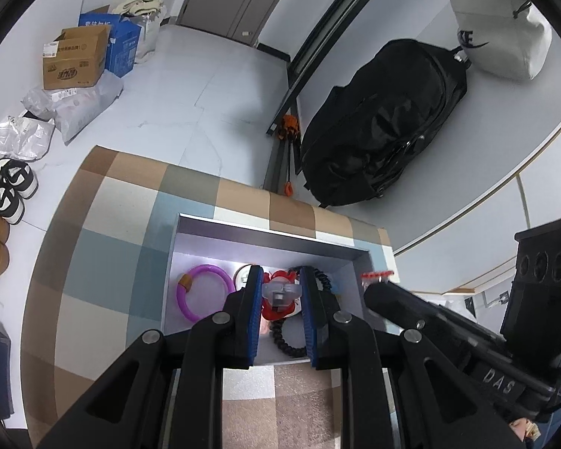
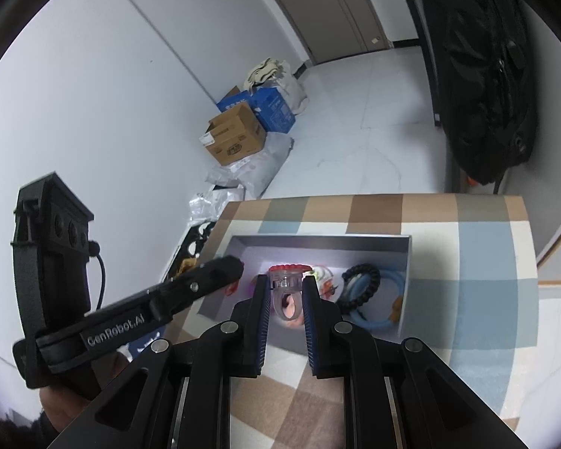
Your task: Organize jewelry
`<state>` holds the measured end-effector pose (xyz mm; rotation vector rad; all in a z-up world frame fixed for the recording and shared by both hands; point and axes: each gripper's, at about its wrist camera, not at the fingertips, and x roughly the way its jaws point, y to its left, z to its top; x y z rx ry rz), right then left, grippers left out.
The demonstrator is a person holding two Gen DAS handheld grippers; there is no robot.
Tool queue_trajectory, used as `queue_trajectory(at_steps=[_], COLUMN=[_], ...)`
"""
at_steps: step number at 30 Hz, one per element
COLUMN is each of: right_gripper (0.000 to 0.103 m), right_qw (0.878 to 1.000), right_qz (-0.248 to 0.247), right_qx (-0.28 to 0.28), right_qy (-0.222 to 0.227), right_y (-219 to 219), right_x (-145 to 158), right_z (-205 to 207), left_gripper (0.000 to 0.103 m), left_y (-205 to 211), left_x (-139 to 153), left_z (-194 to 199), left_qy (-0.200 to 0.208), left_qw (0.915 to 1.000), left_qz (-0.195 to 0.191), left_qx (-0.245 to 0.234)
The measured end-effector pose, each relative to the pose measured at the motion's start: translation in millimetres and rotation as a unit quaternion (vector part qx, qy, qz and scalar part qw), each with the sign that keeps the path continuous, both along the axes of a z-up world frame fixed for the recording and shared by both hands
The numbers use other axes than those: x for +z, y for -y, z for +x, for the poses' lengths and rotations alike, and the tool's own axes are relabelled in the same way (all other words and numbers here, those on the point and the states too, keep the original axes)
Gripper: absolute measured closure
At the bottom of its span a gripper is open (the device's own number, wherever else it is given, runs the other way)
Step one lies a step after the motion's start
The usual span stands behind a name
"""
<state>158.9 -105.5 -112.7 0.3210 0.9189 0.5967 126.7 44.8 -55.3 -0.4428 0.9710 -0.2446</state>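
- Left wrist view: the left gripper (image 1: 281,293) fills the lower centre of the frame, its blue-padded fingers (image 1: 253,314) pinching a clear plastic ring with a red top (image 1: 280,292) over the grey tray (image 1: 269,237).
- The tray sits on a checked cloth (image 1: 104,262) in brown, blue and cream. Inside it, left of the fingers, lies a purple bangle (image 1: 202,292); a black beaded bracelet (image 1: 286,342) curves under and right of the fingers.
- At the right edge of the frame the right gripper (image 1: 379,288) reaches in over the tray's right wall, carrying a second ring with a red top (image 1: 377,276) at its tip.
- In the upper part of the frame: a black backpack (image 1: 385,119), cardboard boxes (image 1: 74,60) and shoes (image 1: 9,183) on the pale floor.
- Right wrist view: at lower centre the right gripper (image 2: 287,292) is pressed onto the clear ring with a red top (image 2: 287,280), held above the tray (image 2: 318,243).
- To the right inside the tray, the black beaded bracelet (image 2: 362,280) overlaps a light blue bangle (image 2: 385,299).
- At left of the frame the left gripper (image 2: 230,267) extends over the tray's left end; its grip cannot be judged here.
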Motion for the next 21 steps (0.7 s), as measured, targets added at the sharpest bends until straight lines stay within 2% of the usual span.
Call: queue_trajectory(at_steps=[10,12,14,15,16,18,20,21], right_gripper=[0.084,0.084,0.081,0.071,0.064,0.062,0.053,0.045], right_qw=[0.998,0.998,0.997,0.997,0.997,0.996,0.997,0.997], right_qz=[0.041,0.048,0.059,0.061,0.067,0.072,0.069,0.068], right_qx=[-0.015,-0.021,-0.024,-0.028,-0.03,-0.031,-0.034,-0.037], right_qy=[-0.039,-0.043,-0.041,-0.038,-0.034,-0.029,-0.024,-0.021], right_y=[13.3,17.3,21.8,23.2,24.9,26.9,28.0,28.5], right_x=[-18.0,-18.5,-16.9,-15.8,-14.5,-12.3,-10.2,-9.0], right_z=[22.1,22.3,23.3,23.4,22.7,21.8,20.6,19.1], left_gripper=[0.088,0.077,0.049,0.044,0.041,0.04,0.04,0.04], left_y=[1.0,-3.3,-8.3,-9.6,-10.1,-7.3,-3.2,-0.7], left_x=[-12.3,-15.8,-16.2,-14.8,-13.1,-8.9,-6.6,-5.4], left_z=[18.4,22.2,23.5,22.3,21.4,20.0,18.8,17.4], left_qy=[-0.019,-0.028,-0.029,-0.024,-0.017,-0.011,-0.006,-0.004], left_qw=[0.9998,0.9994,0.9986,0.9984,0.9983,0.9989,0.9994,0.9996], left_qz=[0.005,-0.016,-0.035,-0.041,-0.044,-0.033,-0.022,-0.013], left_qx=[0.007,0.014,0.026,0.031,0.033,0.032,0.025,0.024])
